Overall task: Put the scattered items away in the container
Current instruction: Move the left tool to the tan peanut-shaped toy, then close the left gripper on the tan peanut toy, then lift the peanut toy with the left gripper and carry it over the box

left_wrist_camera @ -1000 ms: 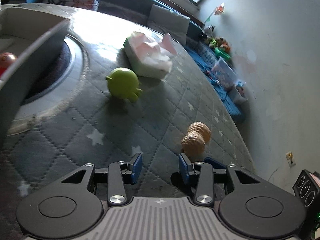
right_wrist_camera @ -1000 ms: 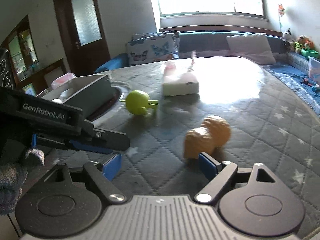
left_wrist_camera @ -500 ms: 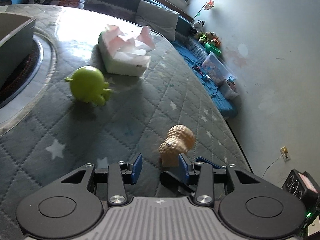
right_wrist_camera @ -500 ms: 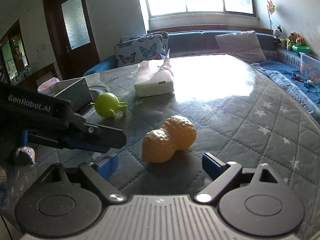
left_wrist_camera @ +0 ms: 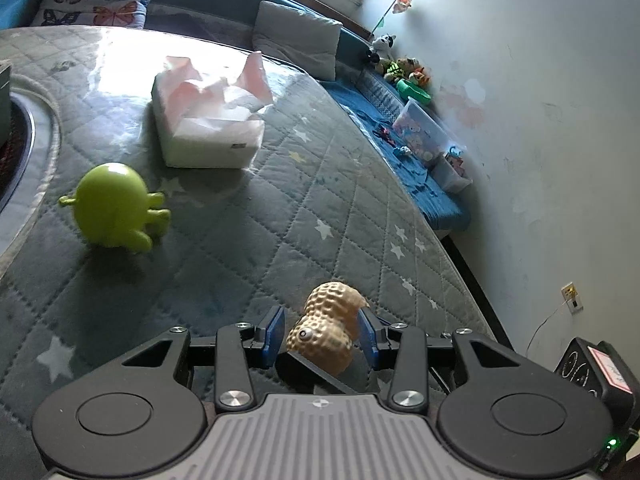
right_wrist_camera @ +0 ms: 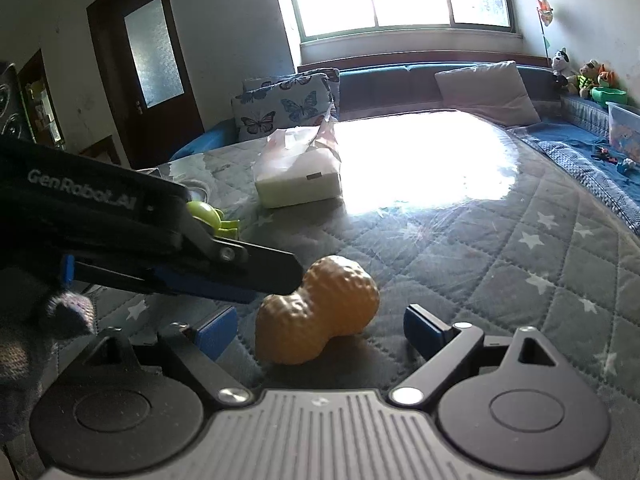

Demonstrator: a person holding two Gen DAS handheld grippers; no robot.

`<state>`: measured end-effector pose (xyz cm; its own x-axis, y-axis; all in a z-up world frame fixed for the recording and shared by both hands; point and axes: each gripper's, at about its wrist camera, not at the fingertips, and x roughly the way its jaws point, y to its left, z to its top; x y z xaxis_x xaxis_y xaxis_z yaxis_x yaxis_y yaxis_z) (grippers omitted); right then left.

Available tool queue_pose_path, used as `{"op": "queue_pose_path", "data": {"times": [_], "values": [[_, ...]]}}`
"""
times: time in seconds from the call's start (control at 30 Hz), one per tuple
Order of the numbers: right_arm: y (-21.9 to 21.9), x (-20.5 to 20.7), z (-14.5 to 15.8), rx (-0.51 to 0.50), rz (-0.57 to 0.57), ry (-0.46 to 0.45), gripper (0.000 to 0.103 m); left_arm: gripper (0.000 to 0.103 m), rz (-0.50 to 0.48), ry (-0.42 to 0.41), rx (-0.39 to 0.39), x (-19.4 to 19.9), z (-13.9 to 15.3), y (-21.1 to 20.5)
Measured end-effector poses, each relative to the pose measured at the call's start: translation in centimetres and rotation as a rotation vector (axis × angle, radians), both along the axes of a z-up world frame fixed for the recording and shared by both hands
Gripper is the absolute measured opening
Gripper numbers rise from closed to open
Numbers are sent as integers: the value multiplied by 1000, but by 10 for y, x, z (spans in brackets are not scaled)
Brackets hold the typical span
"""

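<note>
- Left gripper (left_wrist_camera: pixel 322 336): jaws apart, blue pads either side of peanut toy (left_wrist_camera: pixel 328 330); contact w/ pads can't be told.
- Peanut toy: tan, bumpy, small eye facing cam, lying on grey quilted star cover (left_wrist_camera: pixel 280 216).
- Green round toy (left_wrist_camera: pixel 114 210): upright, well left of peanut, beyond gripper.
- Tissue box (left_wrist_camera: pixel 208 128): behind green toy, pink/white tissue sticking up.

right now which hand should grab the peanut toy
Left. The left gripper already has the peanut toy between its open fingers, so closing should catch it. The right gripper is open around it too, but much wider.
</note>
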<state>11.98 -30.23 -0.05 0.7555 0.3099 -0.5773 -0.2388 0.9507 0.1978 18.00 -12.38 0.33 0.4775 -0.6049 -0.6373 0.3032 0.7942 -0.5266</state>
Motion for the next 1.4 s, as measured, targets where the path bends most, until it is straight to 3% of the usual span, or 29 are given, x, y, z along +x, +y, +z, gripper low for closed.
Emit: {"op": "queue_pose_path", "data": {"times": [0.77,1.13,1.4], "values": [[8,4,-2,-55,32,-25,67,43,-116,-23,86,7,-4,-25],[17,2,0,-55,59,-18,67,42,-78,-10,87,-1,0,-10],[50,-4,18,-60,135,-56,66,42,12,-63,77,-23,25,35]]}}
